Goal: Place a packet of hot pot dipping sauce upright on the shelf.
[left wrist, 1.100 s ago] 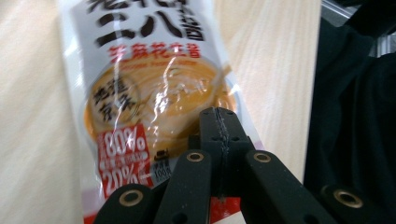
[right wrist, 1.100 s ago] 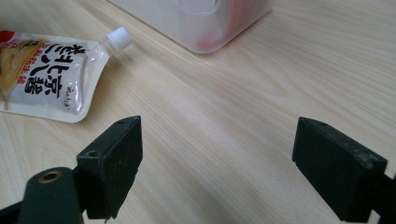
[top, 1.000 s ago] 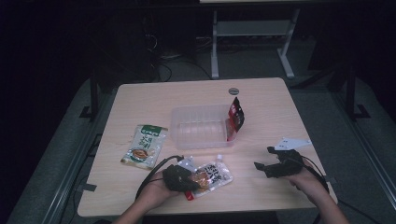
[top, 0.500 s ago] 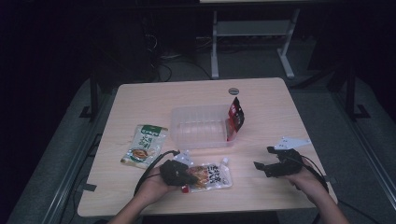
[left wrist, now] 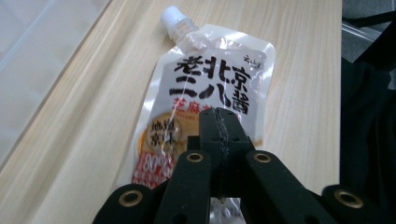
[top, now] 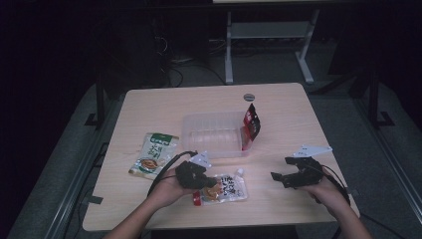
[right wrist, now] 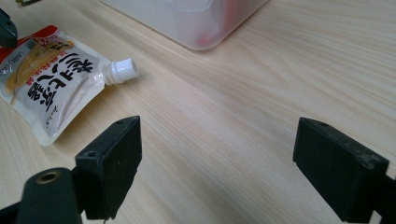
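Observation:
A white spouted sauce pouch (top: 224, 188) with black characters and an orange picture lies flat near the table's front edge. It also lies under the jaws in the left gripper view (left wrist: 210, 79) and at far left in the right gripper view (right wrist: 46, 88). My left gripper (top: 209, 182) is shut, jaws pressed together, its tip hanging just over the pouch's lower half (left wrist: 219, 114); nothing shows between the jaws. My right gripper (top: 287, 173) is held low over bare table to the pouch's right, jaws wide open and empty (right wrist: 217, 154).
A clear plastic container (top: 214, 137) stands mid-table, with a red packet (top: 251, 124) upright at its right end. Left of it a green food packet (top: 154, 154) lies flat. A small dark disc (top: 249, 96) sits near the far edge. The container's corner is ahead of the right gripper (right wrist: 187, 18).
My left gripper has drifted a little away from the front edge and risen slightly over the pouch, still shut. The pouch and the right gripper have not moved.

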Demonstrator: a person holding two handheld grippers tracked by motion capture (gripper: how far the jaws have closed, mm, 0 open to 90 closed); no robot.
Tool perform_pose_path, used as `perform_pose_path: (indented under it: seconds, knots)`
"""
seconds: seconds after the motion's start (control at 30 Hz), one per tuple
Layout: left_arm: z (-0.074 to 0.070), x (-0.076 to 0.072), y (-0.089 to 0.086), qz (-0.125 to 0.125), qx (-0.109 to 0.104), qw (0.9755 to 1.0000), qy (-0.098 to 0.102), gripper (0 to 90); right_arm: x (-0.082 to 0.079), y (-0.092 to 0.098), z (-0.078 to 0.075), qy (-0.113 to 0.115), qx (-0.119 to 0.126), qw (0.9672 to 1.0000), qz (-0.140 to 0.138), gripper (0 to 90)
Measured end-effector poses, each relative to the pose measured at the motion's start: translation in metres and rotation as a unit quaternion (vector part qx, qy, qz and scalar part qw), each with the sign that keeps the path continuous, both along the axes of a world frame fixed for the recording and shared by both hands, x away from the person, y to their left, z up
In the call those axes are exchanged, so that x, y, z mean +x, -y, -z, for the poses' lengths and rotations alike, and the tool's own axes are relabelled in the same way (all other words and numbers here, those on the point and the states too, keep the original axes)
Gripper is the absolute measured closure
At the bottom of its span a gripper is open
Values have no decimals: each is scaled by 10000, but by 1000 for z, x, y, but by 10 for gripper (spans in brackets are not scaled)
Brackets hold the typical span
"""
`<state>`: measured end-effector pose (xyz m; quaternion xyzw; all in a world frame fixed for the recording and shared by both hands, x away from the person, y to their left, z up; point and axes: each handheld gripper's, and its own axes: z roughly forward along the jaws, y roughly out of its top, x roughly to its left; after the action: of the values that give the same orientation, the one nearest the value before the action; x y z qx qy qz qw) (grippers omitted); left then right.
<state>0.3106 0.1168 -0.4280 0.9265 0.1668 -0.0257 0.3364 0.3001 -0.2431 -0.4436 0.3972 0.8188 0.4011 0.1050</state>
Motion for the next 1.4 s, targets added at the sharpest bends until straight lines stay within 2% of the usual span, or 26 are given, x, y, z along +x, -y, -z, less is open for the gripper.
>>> perform_pose_path:
  seconds: [0.2,0.43,0.63,0.87,1.0,1.17,1.33,1.4]
  knots:
    - [10,3,6,-20,-6,10000,-2,899,1,-1,3,-71,-56,10000,29,153]
    - [17,4,10,-32,135,9999,-5,899,0,0,3,-45,-45,10000,57,153]
    - [22,8,14,-22,235,9997,-83,900,-5,3,4,-58,-14,9999,101,153]
    - [24,8,18,-5,380,9993,-47,900,-12,-3,1,-148,162,9998,10,146]
    - [25,7,21,-29,448,9990,-21,900,-17,-12,-1,-320,203,9991,-187,137]
    - [25,9,21,-35,438,9990,-95,900,-25,-26,-4,-573,273,9973,-366,137]
    - [25,10,21,-25,455,9989,-110,900,-25,-39,0,-991,386,9927,-574,137]
    - [25,10,21,-28,447,9989,-119,900,-23,-46,1,-1088,405,9911,-648,140]
